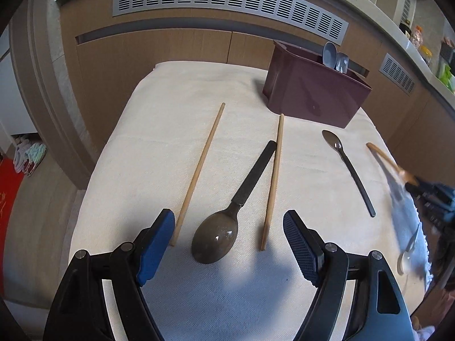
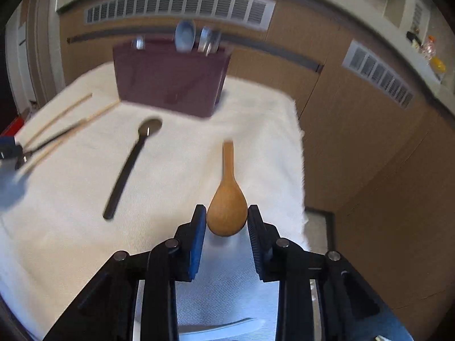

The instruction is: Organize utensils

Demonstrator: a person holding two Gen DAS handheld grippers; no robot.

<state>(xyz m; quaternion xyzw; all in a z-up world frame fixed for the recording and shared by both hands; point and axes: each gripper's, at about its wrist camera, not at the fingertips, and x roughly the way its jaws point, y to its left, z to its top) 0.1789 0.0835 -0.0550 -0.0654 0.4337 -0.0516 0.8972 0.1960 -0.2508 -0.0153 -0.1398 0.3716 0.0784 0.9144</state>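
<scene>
1. Wood-panelled cabinets back a cloth-covered tabletop; the maroon holder stands at its far side, already holding some utensils.
2. Right hand-held gripper pinches the wooden spoon by its bowl, near side of the holder, probably for transfer.
3. Left hand-held gripper, jaws spread, straddles the dark spoon lying between two chopsticks, ready to close.

Bare cloth lies between the left chopstick and the counter edge, wide enough for fingers. The dark spoon sits between the two chopsticks, close to the right chopstick. The maroon holder blocks the far right corner; the black spoon lies on open cloth
</scene>
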